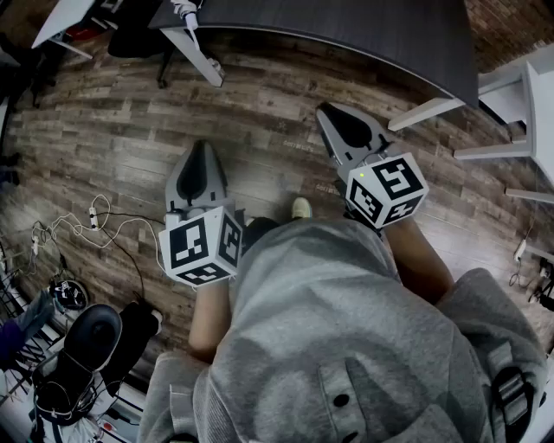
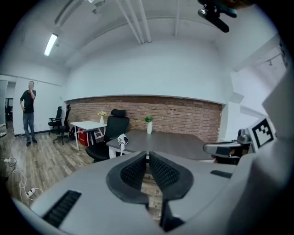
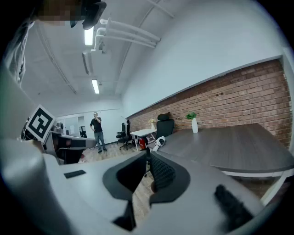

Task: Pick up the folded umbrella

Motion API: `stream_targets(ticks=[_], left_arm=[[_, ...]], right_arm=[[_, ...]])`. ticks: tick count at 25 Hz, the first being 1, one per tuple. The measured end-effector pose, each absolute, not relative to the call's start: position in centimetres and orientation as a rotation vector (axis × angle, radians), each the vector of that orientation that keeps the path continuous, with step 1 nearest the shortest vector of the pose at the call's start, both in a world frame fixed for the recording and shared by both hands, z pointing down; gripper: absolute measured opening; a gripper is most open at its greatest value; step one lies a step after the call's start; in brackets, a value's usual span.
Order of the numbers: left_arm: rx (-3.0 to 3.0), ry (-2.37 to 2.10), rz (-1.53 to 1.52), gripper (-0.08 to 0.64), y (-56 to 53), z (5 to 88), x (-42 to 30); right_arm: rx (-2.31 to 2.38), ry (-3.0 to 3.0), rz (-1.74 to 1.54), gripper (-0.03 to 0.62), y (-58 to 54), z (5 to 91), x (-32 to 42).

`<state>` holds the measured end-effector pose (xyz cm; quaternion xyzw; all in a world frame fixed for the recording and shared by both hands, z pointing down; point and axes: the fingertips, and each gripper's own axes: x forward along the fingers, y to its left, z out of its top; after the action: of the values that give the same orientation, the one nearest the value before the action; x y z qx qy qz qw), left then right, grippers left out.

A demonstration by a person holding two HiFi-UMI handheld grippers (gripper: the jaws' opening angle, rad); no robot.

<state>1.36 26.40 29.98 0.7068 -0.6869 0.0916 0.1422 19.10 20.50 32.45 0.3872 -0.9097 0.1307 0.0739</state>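
Observation:
The folded umbrella [image 1: 186,13] is a white and black bundle lying on the near left corner of the dark table [image 1: 372,30]. It also shows in the left gripper view, where the umbrella [image 2: 121,140] overhangs the table's edge, and in the right gripper view as a small umbrella [image 3: 159,143] far ahead. My left gripper [image 1: 201,147] hangs over the wood floor well short of the table, its jaws closed tip to tip with nothing between them. My right gripper [image 1: 325,111] is held beside it, nearer the table, jaws also together and empty. Both point roughly at the table.
A black office chair [image 2: 112,131] stands behind the table's left end. A white vase with a plant [image 2: 149,125] sits on the table. A white desk [image 2: 87,125] and a standing person [image 2: 28,110] are far left. Cables [image 1: 78,229] lie on the floor; white furniture legs [image 1: 498,130] stand at right.

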Motion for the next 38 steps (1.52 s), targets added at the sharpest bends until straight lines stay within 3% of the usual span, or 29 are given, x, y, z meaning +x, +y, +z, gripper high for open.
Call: stream_targets(ticks=[17, 38], left_arm=[[2.062, -1.968, 0.295, 0.032, 27.2, 29.4, 3.7], [2.023, -1.956, 0.285, 0.032, 21.5, 31.7, -0.6]], right_arm=[[1.175, -2.77, 0.442, 0.041, 21.2, 31.9, 20.7], [1.089, -2.742, 0.413, 0.04, 16.7, 33.6, 15.6]])
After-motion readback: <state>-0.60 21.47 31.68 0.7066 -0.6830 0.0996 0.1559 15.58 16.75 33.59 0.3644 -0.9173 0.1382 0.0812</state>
